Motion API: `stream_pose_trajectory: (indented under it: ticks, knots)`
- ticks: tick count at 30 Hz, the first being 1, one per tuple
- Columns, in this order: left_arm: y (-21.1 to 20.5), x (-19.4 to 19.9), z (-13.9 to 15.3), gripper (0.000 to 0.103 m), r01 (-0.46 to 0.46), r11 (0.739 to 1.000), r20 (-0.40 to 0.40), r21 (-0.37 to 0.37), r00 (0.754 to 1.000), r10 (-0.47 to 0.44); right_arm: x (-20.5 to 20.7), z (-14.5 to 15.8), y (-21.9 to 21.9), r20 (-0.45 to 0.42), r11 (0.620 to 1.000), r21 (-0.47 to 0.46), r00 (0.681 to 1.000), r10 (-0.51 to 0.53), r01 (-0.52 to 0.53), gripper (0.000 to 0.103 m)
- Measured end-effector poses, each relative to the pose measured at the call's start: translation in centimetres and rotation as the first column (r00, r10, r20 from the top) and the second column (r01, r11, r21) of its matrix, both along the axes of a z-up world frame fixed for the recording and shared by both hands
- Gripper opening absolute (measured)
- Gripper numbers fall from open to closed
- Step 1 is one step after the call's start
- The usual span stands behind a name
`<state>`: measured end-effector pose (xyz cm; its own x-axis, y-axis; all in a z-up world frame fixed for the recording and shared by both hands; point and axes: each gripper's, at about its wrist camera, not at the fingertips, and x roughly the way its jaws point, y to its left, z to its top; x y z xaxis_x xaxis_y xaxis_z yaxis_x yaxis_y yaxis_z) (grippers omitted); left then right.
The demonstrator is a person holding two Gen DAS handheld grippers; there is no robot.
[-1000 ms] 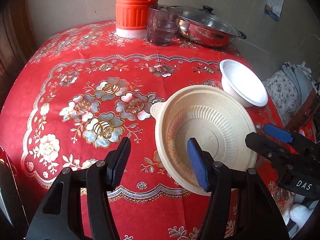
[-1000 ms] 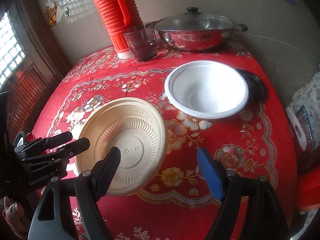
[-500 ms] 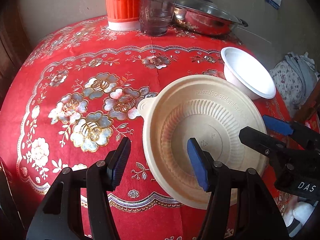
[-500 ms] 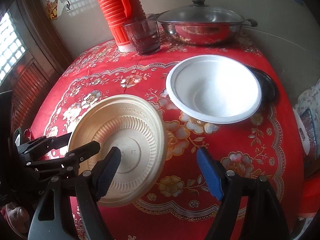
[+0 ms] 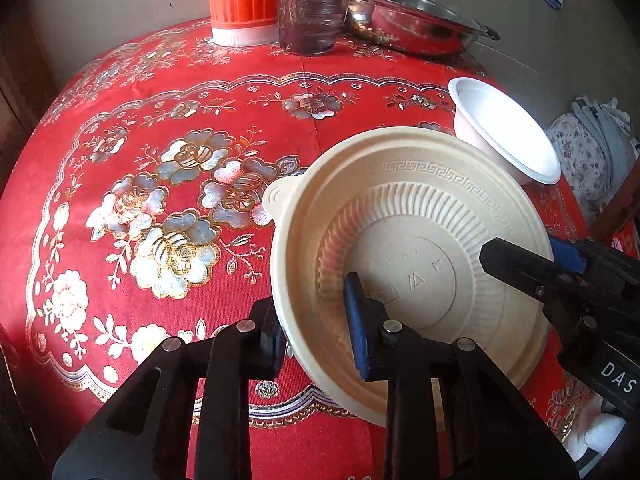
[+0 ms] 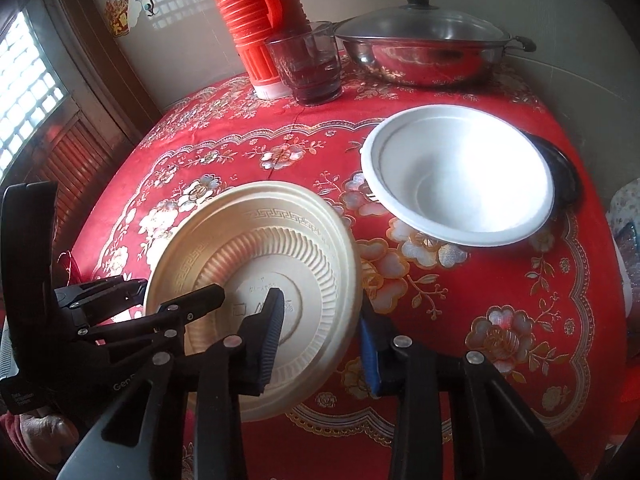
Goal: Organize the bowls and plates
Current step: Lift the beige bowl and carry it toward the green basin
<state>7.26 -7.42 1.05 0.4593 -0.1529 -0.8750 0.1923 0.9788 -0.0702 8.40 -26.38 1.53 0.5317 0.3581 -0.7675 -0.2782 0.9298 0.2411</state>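
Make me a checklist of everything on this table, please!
Surface: red flowered tablecloth over the table.
Job's things: beige dish, tilted, near the front edge; white bowl, upright and apart from it.
Clutter: orange thermos, glass and lidded steel pan at the back; dark flat thing behind the white bowl.
Grippers: left tongs and right tongs each straddle the beige dish's rim, on opposite sides; cannot tell if clamped.
Cables: nothing seen.
Surroundings: window, flowery cloth bundle.
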Motion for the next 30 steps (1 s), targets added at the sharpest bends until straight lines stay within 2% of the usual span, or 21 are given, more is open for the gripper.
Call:
stream_pose_trajectory:
  ticks: [17, 30]
  knots:
    - [3.1, -2.3, 2.8, 0.026, -0.037, 0.999, 0.059, -0.018, 0.998, 0.038, -2.9, 2.2, 3.5, 0.105, 0.994, -0.110, 0.994, 0.027, -0.016, 0.037]
    - [10.3, -5.5, 6.7, 0.026, -0.138, 0.989, 0.135, -0.045, 0.981, 0.143, -5.2, 4.6, 9.6, 0.167, 0.982, -0.146, 0.975, 0.145, -0.121, 0.038]
